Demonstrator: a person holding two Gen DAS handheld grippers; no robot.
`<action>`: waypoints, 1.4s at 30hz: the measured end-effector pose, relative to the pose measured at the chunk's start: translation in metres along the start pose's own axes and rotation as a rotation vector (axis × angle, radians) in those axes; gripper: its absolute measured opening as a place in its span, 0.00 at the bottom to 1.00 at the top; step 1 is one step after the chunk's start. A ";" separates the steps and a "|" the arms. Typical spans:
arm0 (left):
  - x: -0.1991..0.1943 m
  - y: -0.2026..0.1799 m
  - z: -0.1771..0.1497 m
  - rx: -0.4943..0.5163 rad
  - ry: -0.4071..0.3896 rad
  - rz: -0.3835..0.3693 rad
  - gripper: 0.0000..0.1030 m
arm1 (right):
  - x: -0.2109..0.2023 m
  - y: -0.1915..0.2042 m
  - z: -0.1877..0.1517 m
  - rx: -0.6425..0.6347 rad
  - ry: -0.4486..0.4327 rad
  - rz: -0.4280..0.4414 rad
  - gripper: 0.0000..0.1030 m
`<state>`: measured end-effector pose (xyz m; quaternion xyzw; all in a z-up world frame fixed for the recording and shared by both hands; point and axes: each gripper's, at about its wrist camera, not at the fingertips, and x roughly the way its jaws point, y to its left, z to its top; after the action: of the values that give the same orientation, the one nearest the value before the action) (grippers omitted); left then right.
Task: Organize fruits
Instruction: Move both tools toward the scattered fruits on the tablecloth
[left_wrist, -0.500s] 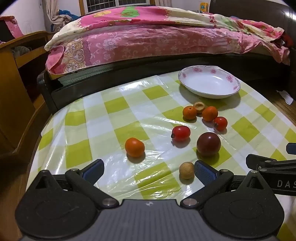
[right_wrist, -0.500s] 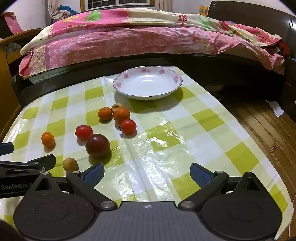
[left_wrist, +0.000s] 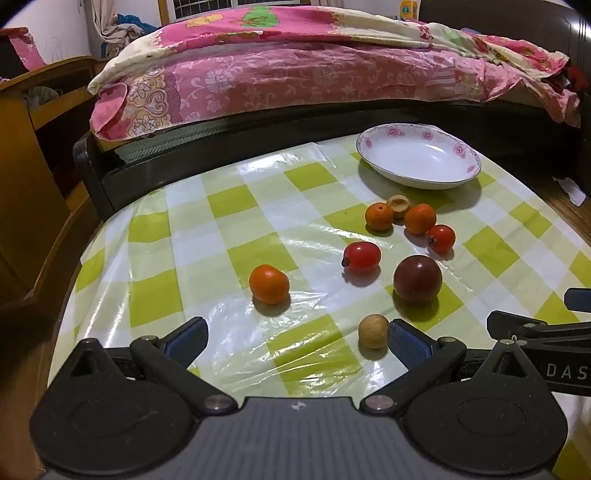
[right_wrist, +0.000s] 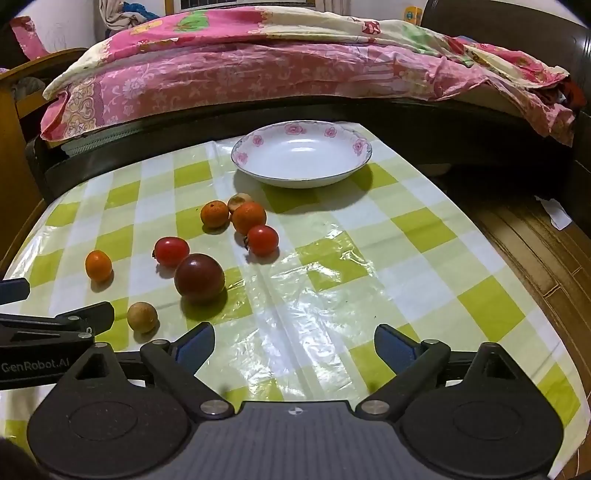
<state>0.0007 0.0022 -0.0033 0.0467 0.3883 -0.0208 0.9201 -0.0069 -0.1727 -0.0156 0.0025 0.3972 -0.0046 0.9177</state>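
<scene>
Several fruits lie on the green-checked table: an orange fruit (left_wrist: 269, 283), a red tomato (left_wrist: 361, 257), a dark purple fruit (left_wrist: 417, 278), a small tan longan (left_wrist: 373, 331), and a cluster of two oranges (left_wrist: 379, 216), a tan one and a small tomato (left_wrist: 441, 238). An empty white flowered bowl (left_wrist: 419, 157) stands behind them; it also shows in the right wrist view (right_wrist: 301, 157). My left gripper (left_wrist: 295, 341) is open and empty, its right finger beside the longan. My right gripper (right_wrist: 294, 345) is open and empty over bare cloth, right of the dark fruit (right_wrist: 199, 278).
A bed with a pink floral quilt (left_wrist: 314, 70) runs along the table's far edge. Wooden furniture (left_wrist: 33, 155) stands at the left. Wooden floor (right_wrist: 535, 236) lies right of the table. The other gripper's arm (right_wrist: 44, 332) shows at the left edge of the right wrist view.
Both grippers have moved slightly forward over the table; the fruits sit a little nearer in view. Nothing was grasped or moved.
</scene>
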 end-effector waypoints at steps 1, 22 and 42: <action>0.001 -0.001 -0.001 0.000 0.001 0.001 1.00 | 0.000 0.001 -0.001 0.000 0.001 0.000 0.86; 0.007 -0.003 -0.005 0.011 0.022 -0.018 1.00 | 0.004 0.003 -0.006 0.010 0.026 0.015 0.82; 0.016 -0.007 -0.006 0.023 0.034 -0.058 1.00 | 0.012 -0.001 -0.007 0.027 0.062 0.024 0.78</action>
<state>0.0073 -0.0039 -0.0191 0.0462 0.4050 -0.0512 0.9117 -0.0035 -0.1740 -0.0288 0.0197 0.4251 0.0012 0.9049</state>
